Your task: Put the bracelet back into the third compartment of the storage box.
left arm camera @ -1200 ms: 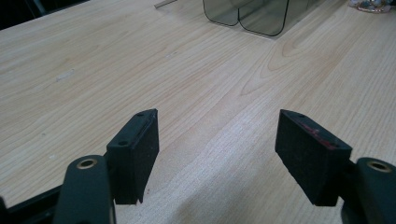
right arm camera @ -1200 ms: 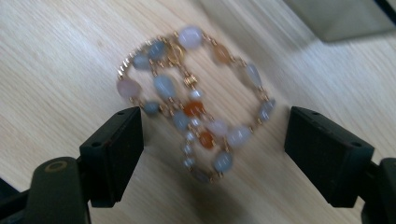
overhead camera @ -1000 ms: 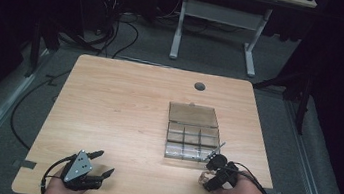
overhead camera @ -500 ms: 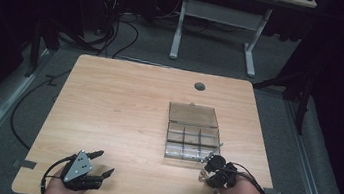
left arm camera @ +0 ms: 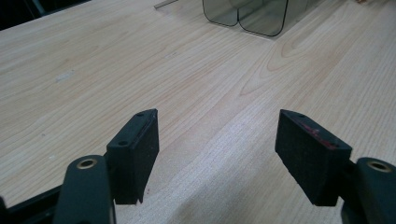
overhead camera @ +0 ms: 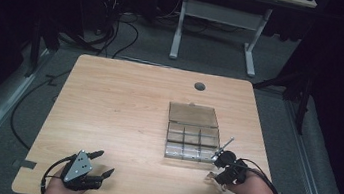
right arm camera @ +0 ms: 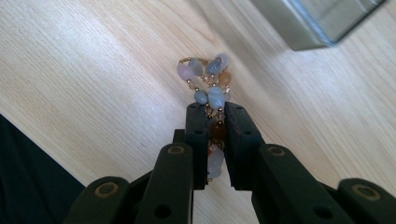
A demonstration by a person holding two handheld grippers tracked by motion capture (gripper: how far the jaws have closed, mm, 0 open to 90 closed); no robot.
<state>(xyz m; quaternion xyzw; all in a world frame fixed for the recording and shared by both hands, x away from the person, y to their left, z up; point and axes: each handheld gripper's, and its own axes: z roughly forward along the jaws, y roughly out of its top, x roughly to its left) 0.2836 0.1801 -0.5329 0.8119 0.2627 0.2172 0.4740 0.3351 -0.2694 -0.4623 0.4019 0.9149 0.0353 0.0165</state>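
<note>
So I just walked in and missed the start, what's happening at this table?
A person is working with a handheld claw in each hand. The right claw is shut on a beaded bracelet of pale blue, pink and amber beads, held near the table's front right edge, beside an open clear compartment box. The left claw is open and holds nothing, resting at the front left. The bracelet isn't in the box yet.
</note>
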